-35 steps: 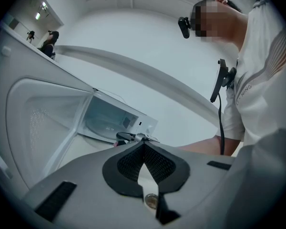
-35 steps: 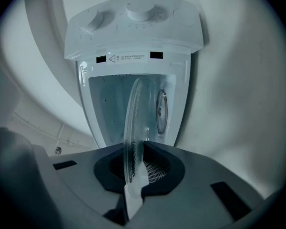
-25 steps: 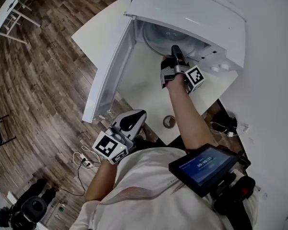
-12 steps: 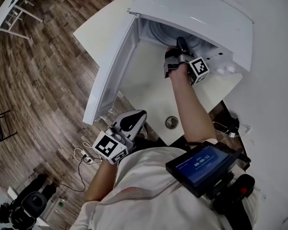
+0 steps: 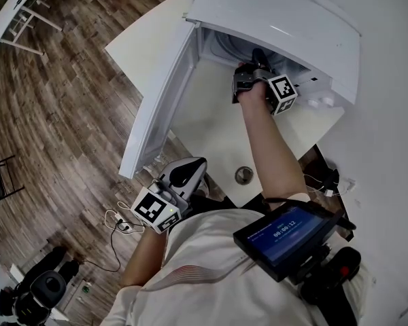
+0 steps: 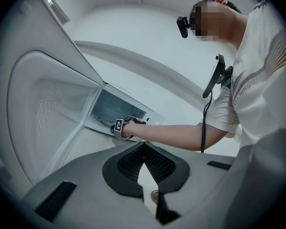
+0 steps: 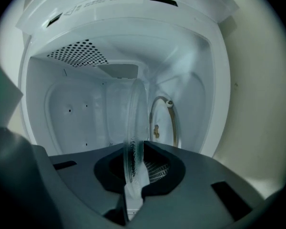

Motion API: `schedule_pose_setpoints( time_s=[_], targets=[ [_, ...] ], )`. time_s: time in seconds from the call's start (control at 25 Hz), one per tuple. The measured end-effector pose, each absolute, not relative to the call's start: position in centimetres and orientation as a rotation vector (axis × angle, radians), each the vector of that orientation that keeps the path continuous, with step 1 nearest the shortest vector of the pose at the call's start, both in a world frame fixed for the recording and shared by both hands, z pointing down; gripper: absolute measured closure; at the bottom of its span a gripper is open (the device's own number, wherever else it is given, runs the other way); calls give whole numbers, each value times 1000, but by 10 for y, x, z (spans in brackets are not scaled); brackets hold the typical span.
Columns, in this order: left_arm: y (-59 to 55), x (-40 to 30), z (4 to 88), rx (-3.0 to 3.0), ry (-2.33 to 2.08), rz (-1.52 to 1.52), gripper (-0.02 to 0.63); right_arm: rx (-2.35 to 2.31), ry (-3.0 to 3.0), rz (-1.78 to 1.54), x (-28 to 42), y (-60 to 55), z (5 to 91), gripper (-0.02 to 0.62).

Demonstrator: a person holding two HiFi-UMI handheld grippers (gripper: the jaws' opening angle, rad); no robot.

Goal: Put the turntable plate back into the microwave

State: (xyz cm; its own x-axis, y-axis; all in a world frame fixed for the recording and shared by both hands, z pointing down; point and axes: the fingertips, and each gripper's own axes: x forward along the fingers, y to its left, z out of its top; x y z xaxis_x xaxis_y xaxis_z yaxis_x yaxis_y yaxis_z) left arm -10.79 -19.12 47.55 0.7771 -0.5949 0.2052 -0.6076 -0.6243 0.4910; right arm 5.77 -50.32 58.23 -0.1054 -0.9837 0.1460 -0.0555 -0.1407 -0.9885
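While right tongs (image 7: 136,152) clamp the turntable plate (image 7: 135,112) at its 6 o'clock rim | glass, likely stiff, slippery, breakable | left tongs (image 6: 144,146) together, empty

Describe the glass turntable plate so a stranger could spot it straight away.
Find the open white microwave on the white table. Inside its cavity, the right gripper pinches a clear round glass plate by its rim: the only see-through thing there.

**White oven, clear glass, black pads**

Between our right gripper's (image 7: 133,178) black, mesh-patterned pads (image 7: 156,170) we see the clear glass turntable plate (image 7: 135,128). Beyond the fingers, the microwave (image 7: 76,113) is white, its vent grid (image 7: 78,56) dark-dotted. The marker cube (image 5: 281,94) shows black-and-white squares; the floor (image 5: 61,100) is brown wood grain.
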Motion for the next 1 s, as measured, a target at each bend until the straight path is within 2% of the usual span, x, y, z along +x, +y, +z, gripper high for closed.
schedule_pose_setpoints(
  time_s=[0.6, 0.8, 1.0],
  targets=[
    [-189, -114, 480, 2395, -896, 24, 595, -1378, 1240, -1583, 43, -510, 589, 568],
    [-186, -118, 485, 2383, -890, 23, 595, -1375, 1250, -1614, 40, -506, 590, 506],
    [-186, -116, 485, 2384, -879, 18, 595, -1410, 1242, -1599, 39, -498, 590, 486]
  ],
)
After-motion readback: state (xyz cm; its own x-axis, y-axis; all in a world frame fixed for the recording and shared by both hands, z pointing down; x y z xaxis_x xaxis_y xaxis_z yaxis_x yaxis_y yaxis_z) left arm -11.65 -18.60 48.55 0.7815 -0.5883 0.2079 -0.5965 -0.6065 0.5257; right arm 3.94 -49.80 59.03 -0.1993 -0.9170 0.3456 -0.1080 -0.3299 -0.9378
